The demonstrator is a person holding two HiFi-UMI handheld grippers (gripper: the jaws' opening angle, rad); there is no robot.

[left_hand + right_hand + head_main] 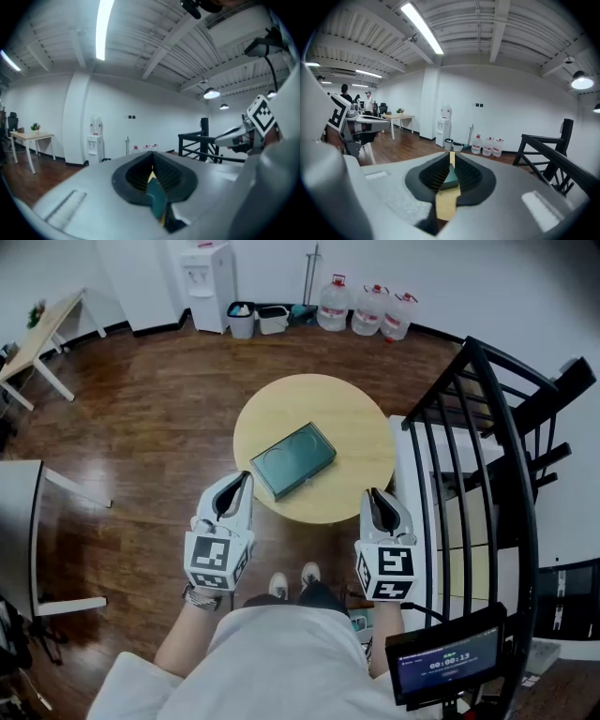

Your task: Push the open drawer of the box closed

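Observation:
A dark green flat box (pixel 292 460) lies slantwise on the round yellow table (pixel 352 418); from above I cannot tell how far its drawer stands out. Both grippers hang in the air on the near side of the table, level with each other and pointing toward it. The left gripper (pixel 246 476) is shut and empty, its tip over the box's near-left corner. My right gripper (pixel 372 493) stands over the table's near-right rim with a narrow gap between its jaws and nothing in it. Through each jaw slit a sliver of box (pixel 157 199) (pixel 451 178) shows.
A black metal railing (pixel 469 456) runs close on the right. Water jugs (pixel 370 307), a water dispenser (pixel 208 282) and bins (pixel 242 320) line the far wall. A wooden desk (pixel 42 334) stands far left and a white table (pixel 19 521) near left. My feet (pixel 291 582) are below the table edge.

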